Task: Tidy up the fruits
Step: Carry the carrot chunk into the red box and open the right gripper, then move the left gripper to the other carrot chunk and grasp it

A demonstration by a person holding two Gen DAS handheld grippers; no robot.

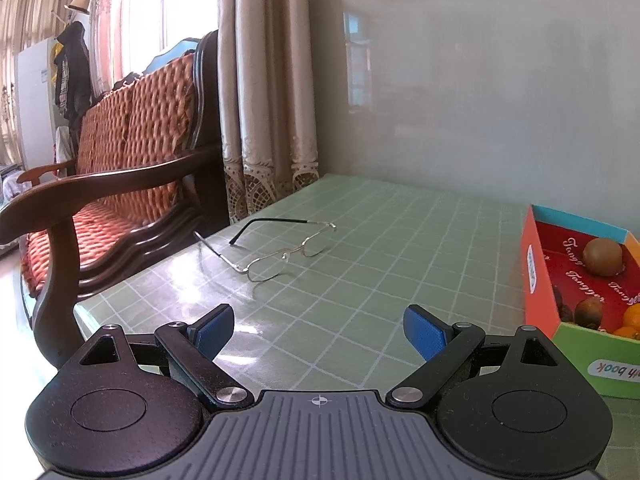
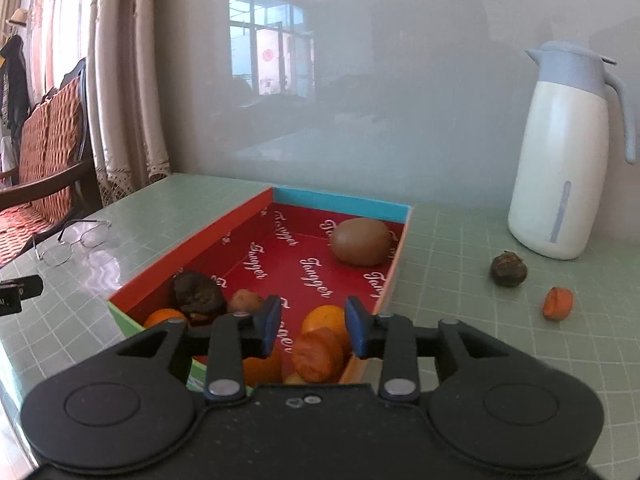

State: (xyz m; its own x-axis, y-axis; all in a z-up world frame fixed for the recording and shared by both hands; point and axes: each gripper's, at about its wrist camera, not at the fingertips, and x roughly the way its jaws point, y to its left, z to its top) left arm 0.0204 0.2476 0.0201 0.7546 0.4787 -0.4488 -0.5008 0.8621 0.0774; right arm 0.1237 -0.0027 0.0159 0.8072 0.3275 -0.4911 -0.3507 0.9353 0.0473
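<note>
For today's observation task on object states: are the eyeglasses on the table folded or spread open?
Spread open. In the left wrist view the eyeglasses rest on the green table with both temple arms extended away from the lenses, not tucked behind them.

The bench (image 2: 460,280) is pale green with a white grid. The box (image 2: 192,248) has an orange-red side, a blue end, and a red floor with white script. A brown kiwi (image 2: 360,241), a white jug (image 2: 560,168) with a grey-blue lid, and an orange carrot piece (image 2: 557,303).

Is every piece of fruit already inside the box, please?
No, a dark round fruit and an orange piece lie on the table beside the box.
</note>
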